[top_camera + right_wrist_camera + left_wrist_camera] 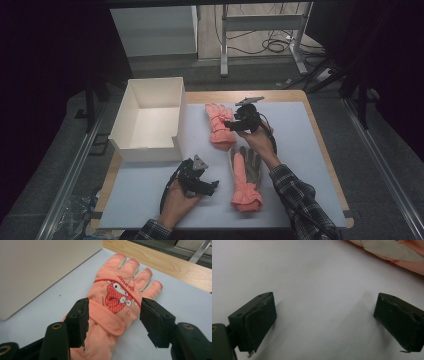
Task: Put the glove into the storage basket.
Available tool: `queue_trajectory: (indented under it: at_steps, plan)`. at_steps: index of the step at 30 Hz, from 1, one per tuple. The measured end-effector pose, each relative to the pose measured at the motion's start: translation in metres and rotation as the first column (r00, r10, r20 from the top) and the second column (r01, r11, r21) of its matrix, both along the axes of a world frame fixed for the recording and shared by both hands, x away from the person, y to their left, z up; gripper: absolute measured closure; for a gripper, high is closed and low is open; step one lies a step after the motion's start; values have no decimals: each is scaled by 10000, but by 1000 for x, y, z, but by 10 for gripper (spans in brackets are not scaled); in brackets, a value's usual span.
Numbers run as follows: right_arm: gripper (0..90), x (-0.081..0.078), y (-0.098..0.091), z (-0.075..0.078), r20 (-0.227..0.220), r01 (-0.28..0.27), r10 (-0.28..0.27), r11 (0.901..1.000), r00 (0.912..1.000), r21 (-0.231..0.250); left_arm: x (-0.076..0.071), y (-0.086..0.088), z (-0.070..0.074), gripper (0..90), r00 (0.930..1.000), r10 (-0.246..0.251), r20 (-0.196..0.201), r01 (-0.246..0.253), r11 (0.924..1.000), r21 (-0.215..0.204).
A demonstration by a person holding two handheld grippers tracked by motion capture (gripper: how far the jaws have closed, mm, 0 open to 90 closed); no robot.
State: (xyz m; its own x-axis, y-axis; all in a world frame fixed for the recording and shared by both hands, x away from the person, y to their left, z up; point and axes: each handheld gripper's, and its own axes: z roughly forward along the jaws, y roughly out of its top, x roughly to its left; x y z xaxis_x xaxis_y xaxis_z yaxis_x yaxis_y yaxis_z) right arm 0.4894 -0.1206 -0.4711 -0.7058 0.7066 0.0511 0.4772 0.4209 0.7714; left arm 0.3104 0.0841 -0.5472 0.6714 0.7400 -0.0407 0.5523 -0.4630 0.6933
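Observation:
Two pink gloves lie on the white mat (300, 150). The far glove (219, 125) (117, 297) lies back up and shows a cartoon print. My right gripper (229, 125) (113, 322) is open, its jaws standing either side of this glove's cuff without pressing on it. The near glove (246, 175) lies palm up, grey palm showing, cuff toward the front edge. My left gripper (212, 186) (324, 322) is held low over bare mat left of the near glove, open with nothing between its jaws. An edge of that glove (392, 251) appears at the top right of the left gripper view.
An open white box (150, 90) stands at the mat's back left corner, next to the far glove. The wooden table edge (322, 145) frames the mat. Metal rails and a stand with cables lie on the floor beyond.

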Motion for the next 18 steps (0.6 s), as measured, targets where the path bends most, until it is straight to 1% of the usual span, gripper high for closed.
queue_trajectory:
  at_steps: [5,10,12,15,18]
  plan:
    - [369,14,11,-7,-134,121,-122,9999,9998,-72,0,0,0,42,10000,4,-2,-4,10000,-17]
    - [339,24,22,-14,-314,193,-197,9998,9993,-112,0,0,0,42,10000,-10,14,10,10000,-8]
    - [332,28,27,-18,-363,136,-143,9997,9992,-195,0,0,0,42,10000,4,4,-4,10000,-23]
    - [320,32,34,-24,-276,193,-214,9971,9994,-737,0,0,0,42,10000,-11,17,11,10000,-8]
    - [325,39,37,-31,-570,299,-358,9944,9977,-1014,0,0,0,42,10000,-12,17,12,10000,-6]
